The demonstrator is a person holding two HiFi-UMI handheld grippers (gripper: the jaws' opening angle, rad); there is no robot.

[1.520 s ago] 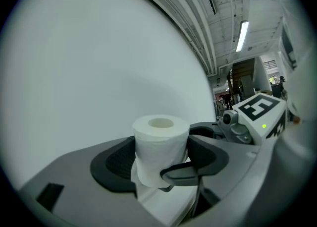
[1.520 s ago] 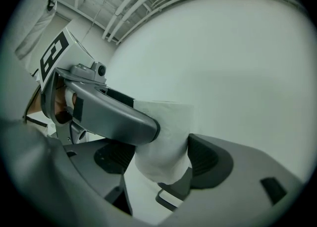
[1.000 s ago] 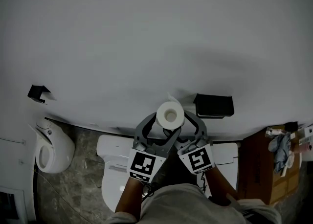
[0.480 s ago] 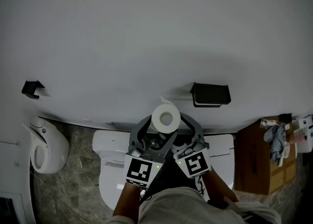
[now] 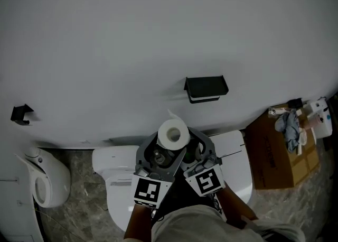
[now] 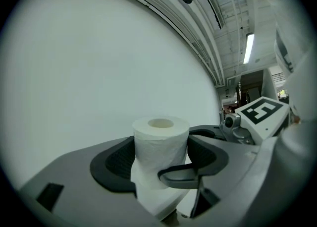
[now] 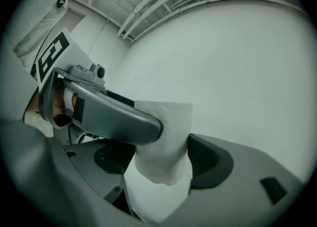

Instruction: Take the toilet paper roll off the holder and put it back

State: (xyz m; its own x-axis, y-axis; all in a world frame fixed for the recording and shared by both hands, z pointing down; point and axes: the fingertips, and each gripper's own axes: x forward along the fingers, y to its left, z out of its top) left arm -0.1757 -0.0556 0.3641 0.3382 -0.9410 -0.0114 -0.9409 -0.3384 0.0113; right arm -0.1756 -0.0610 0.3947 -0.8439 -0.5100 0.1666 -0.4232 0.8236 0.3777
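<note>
Two grippers share one toilet paper roll (image 5: pixel 172 135): the left gripper (image 6: pixel 161 157) has its jaws spread wide with the pads pressed on the roll's sides, and the right gripper (image 7: pixel 163 159) clamps it too, squeezing the paper in (a loose sheet hangs below). The roll stands core-up over the white toilet (image 5: pixel 113 167), well apart from the black holder (image 5: pixel 206 87) on the wall.

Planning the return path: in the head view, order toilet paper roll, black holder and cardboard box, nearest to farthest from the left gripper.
1. toilet paper roll, gripped, centre.
2. black holder, on the wall, up right.
3. cardboard box, far right.
</note>
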